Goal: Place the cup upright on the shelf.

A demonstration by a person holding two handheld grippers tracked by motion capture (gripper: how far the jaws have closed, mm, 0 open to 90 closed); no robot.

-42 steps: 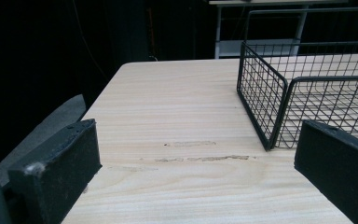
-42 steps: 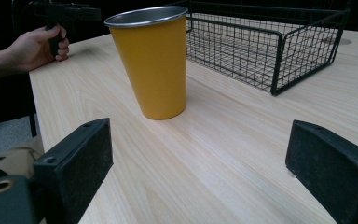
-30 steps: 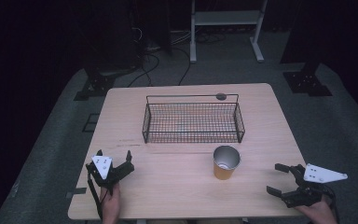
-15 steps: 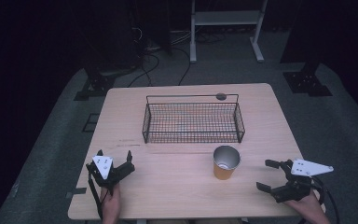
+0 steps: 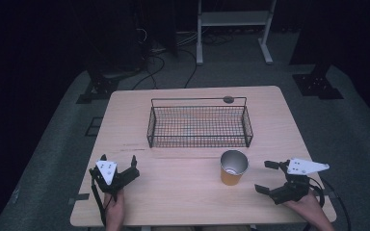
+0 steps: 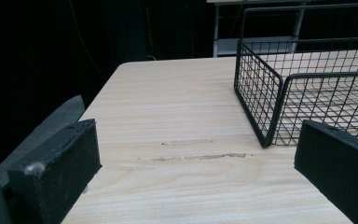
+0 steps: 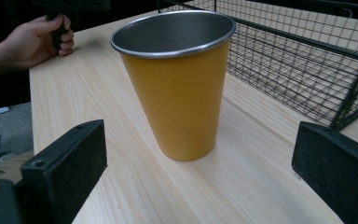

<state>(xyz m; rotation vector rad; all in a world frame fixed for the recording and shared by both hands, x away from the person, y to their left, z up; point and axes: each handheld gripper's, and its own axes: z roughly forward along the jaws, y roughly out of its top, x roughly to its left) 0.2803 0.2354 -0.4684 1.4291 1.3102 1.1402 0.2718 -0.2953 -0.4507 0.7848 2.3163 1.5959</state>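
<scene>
Just ahead of the wide-spread right gripper [image 5: 269, 177], an upright yellow cup [image 5: 233, 168].

The room is dark. A grey carpet [image 5: 53, 159] surrounds the wooden table [image 5: 183, 197]. Cables [image 5: 171, 60] and a white stand [image 5: 233, 19] lie beyond.

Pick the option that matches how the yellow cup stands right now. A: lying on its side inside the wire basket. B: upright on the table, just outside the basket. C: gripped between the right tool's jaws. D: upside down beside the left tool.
B: the yellow cup stands upright on the table, in front of the wire basket, with the right tool open and apart from it.
</scene>
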